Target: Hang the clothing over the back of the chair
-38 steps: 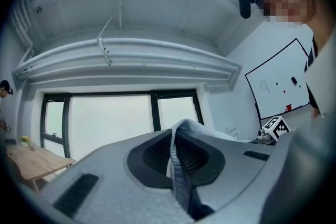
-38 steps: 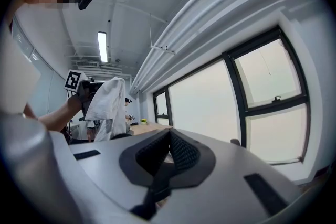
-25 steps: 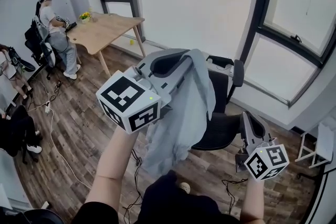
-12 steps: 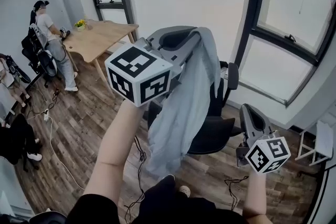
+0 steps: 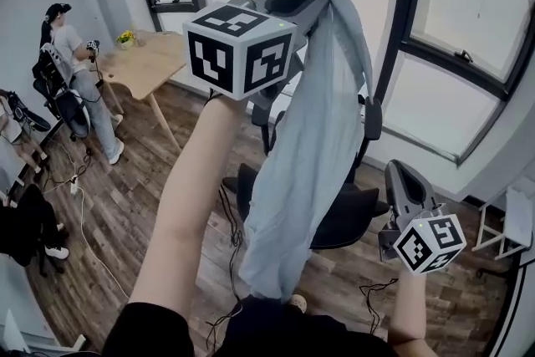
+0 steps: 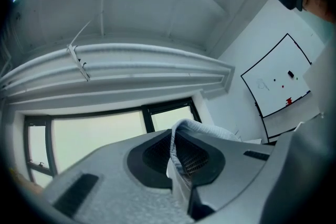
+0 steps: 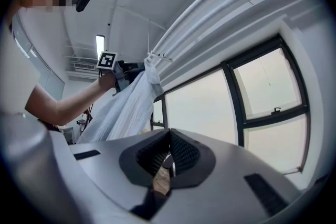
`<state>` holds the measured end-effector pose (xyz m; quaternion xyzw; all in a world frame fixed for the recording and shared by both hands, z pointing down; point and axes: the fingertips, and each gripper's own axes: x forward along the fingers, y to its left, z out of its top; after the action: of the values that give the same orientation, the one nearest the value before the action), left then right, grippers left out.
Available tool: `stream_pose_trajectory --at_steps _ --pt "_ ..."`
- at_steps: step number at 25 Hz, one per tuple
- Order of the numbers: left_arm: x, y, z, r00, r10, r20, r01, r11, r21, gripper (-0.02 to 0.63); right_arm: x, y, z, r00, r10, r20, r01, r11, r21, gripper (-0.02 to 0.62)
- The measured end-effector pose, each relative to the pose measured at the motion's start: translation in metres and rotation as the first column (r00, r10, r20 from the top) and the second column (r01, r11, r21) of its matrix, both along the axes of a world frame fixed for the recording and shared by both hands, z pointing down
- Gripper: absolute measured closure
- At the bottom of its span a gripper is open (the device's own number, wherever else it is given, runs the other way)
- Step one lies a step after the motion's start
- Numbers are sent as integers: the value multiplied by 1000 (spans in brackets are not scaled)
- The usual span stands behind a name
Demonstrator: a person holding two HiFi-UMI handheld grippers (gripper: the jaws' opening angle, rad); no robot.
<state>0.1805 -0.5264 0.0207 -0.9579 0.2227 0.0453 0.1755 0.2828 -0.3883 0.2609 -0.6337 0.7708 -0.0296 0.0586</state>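
A light blue-grey garment [image 5: 309,155] hangs in a long drape from my left gripper [image 5: 322,0], which is shut on its top edge and held high. In the left gripper view the cloth [image 6: 197,127] folds over the closed jaws of the left gripper [image 6: 176,136]. A black office chair [image 5: 347,217] stands behind and below the cloth, its back mostly hidden by it. My right gripper [image 5: 399,177] is low at the right beside the chair's seat, shut and empty. The right gripper view shows the right gripper [image 7: 169,136] with its jaws together and the raised garment [image 7: 128,107] at the upper left.
A wooden table [image 5: 146,54] stands at the far left, with a person [image 5: 71,54] next to it. Large dark-framed windows [image 5: 456,54] line the wall behind the chair. Cables [image 5: 88,213] trail over the wood floor, and a white rack [image 5: 510,230] stands at the right edge.
My left gripper has risen and moved to the right with the garment, which now hangs higher in front of the chair. The right gripper has hardly moved.
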Motion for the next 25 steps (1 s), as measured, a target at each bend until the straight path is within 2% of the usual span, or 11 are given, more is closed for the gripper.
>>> stream_pose_trajectory --at_steps 8,13,16,20,25 --pt "17 -78 74 994 3 107 9 994 -110 592 16 -23 5 998 64 -18 -65 998 -21 595" --pt "31 -108 130 980 57 191 -26 987 -161 592 28 -31 11 992 123 -32 -124 991 -42 595" --pt "37 -123 164 965 103 242 -57 980 -189 592 32 -37 14 988 148 -46 -151 987 -63 595" --pt "46 -135 214 931 186 314 -118 967 -224 592 40 -47 19 981 184 -57 -188 978 -87 595" --pt "48 -147 273 900 264 348 -158 940 -303 592 42 -62 29 975 214 -63 -220 967 -127 595"
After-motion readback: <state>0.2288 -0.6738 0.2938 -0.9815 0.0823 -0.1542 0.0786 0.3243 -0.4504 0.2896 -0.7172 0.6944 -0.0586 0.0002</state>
